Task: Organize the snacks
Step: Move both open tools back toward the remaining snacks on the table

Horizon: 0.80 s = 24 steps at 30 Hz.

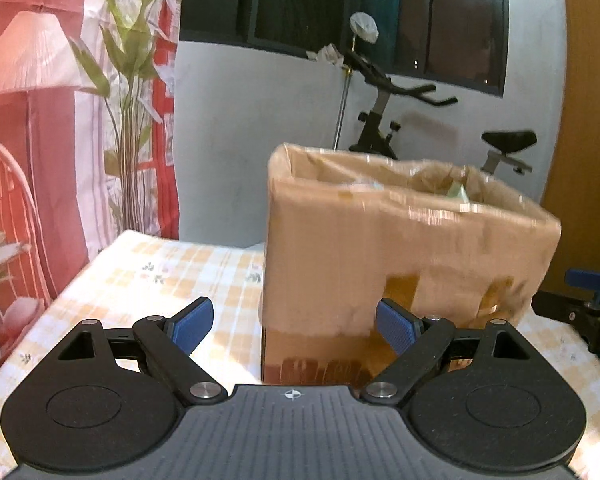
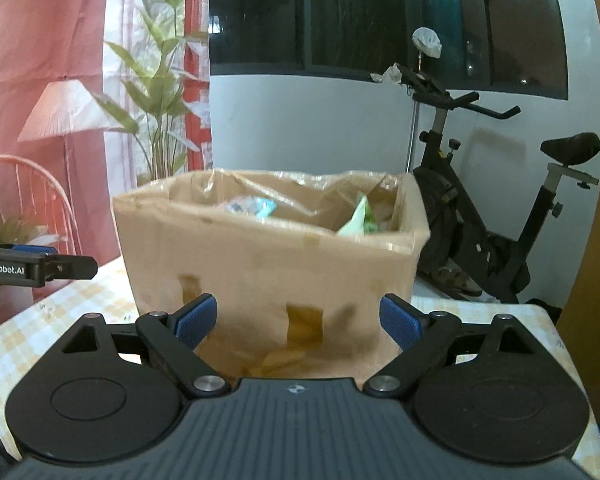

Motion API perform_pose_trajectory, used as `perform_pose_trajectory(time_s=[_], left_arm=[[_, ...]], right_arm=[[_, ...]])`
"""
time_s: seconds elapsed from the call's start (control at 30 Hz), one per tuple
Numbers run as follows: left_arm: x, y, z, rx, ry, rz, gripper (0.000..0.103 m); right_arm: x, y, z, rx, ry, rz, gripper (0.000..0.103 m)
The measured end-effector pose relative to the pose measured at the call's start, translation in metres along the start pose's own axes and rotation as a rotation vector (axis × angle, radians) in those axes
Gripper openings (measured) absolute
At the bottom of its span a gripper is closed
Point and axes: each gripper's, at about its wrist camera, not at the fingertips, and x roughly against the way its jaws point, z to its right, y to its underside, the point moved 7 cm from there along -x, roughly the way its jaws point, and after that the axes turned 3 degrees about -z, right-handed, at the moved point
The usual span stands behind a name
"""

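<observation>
A brown cardboard box (image 1: pixel 404 248) lined with clear plastic stands on the checked tablecloth, close in front of both grippers. Snack packets show over its rim: a green one (image 2: pixel 358 218) at the right and a pale blue one (image 2: pixel 256 206) near the middle. My left gripper (image 1: pixel 294 326) is open and empty, its blue pads (image 1: pixel 194 322) spread before the box's left corner. My right gripper (image 2: pixel 298 322) is also open and empty, facing the box's front wall (image 2: pixel 268 272). The left gripper's body (image 2: pixel 32 268) shows at the left edge of the right wrist view.
The table (image 1: pixel 140 280) wears a yellow-checked floral cloth. An exercise bike (image 2: pixel 496 208) stands behind the box at the right, below a dark window (image 2: pixel 380 16). A printed curtain (image 1: pixel 40 120) hangs at the left. The right gripper (image 1: pixel 584 300) shows at the right edge.
</observation>
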Motion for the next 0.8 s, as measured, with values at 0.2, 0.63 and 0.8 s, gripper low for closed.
perform_pose_trajectory(time_s=[0.2, 0.63, 0.8], left_arm=[[-0.011, 0.027, 0.008, -0.010, 0.011, -0.043, 0.090], [-0.022, 0.084, 0.029, -0.022, 0.070, -0.154, 0.089], [-0.021, 0.097, 0.032, -0.015, 0.082, -0.175, 0.088]], right_arm=[[-0.005, 0.034, 0.002, 0.002, -0.002, -0.040, 0.091], [-0.006, 0.116, 0.017, 0.013, -0.004, -0.183, 0.089], [-0.008, 0.133, 0.004, 0.025, -0.057, -0.227, 0.088]])
